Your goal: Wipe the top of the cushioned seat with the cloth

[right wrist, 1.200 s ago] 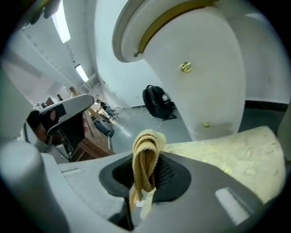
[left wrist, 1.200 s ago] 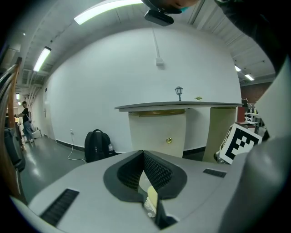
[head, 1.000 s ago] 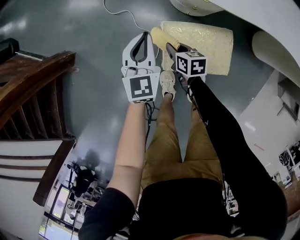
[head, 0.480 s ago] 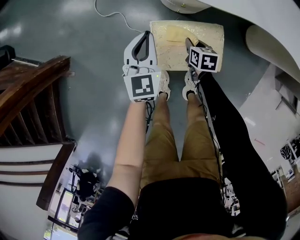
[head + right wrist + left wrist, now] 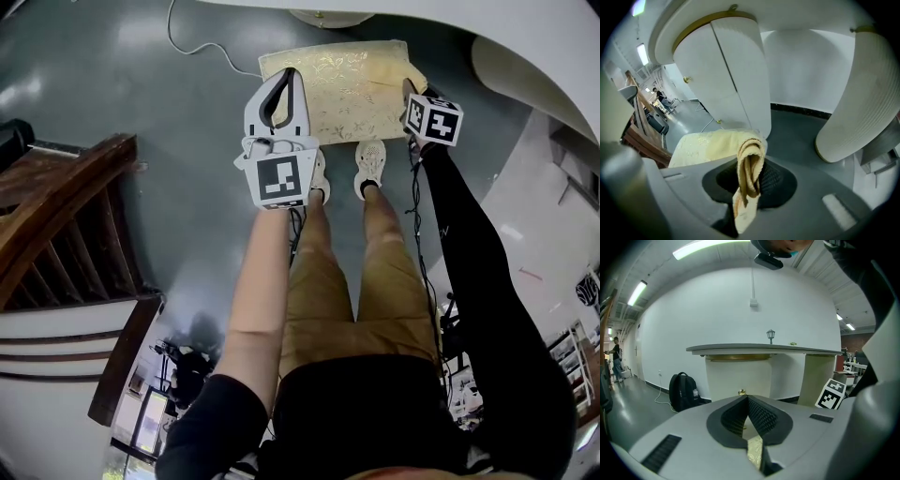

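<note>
both grippers closed: right gripper (image 5: 751, 185) on the cloth (image 5: 748, 157), left gripper (image 5: 748, 399) empty; cushioned seat (image 5: 352, 84) partly hidden.

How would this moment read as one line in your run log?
right gripper: fingers shut on cloth | left gripper: shut, empty | cushioned seat: cloth at its right edge

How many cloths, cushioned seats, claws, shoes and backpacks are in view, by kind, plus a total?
Cloth: 1
Cushioned seat: 1
Claws: 2 (left claw, right claw)
Shoes: 2
Backpack: 1
Total: 7
</note>
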Available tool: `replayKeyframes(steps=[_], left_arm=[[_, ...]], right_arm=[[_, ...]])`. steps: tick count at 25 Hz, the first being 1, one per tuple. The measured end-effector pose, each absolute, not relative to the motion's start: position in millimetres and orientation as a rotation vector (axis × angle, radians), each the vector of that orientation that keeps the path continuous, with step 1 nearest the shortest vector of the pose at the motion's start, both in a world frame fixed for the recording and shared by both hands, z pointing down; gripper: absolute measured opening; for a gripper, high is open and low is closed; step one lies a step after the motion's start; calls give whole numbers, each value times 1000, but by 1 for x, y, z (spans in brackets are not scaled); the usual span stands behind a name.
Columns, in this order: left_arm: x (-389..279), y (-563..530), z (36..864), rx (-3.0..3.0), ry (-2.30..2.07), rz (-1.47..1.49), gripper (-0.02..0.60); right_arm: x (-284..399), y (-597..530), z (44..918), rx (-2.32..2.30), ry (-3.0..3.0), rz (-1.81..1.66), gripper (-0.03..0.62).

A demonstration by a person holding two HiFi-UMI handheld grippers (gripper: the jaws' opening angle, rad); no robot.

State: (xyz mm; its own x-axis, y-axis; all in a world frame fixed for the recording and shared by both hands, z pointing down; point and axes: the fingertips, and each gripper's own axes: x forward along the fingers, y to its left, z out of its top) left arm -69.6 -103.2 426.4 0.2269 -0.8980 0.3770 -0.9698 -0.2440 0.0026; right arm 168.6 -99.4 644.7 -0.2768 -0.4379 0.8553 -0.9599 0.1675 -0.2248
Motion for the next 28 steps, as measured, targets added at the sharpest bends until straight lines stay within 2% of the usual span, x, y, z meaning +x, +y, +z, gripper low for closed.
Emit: replayKeyframes(steps=[10,14,19,28], left_arm=[[-33,-102,416,2246,-1798,476,8],[-39,-96,418,2221,-1831,484,8],[-56,-86,413,2208,-1856,463,8],[-123,-58,418,2172,-1888,479,8]], right_arm=[[275,-99,635,1439,-1633,962,57],[280,-95,623,1462,-1694,964,58],[230,-79,595,1401,-1912,998,58],[43,-36,557,1127,-2189,1084,58]])
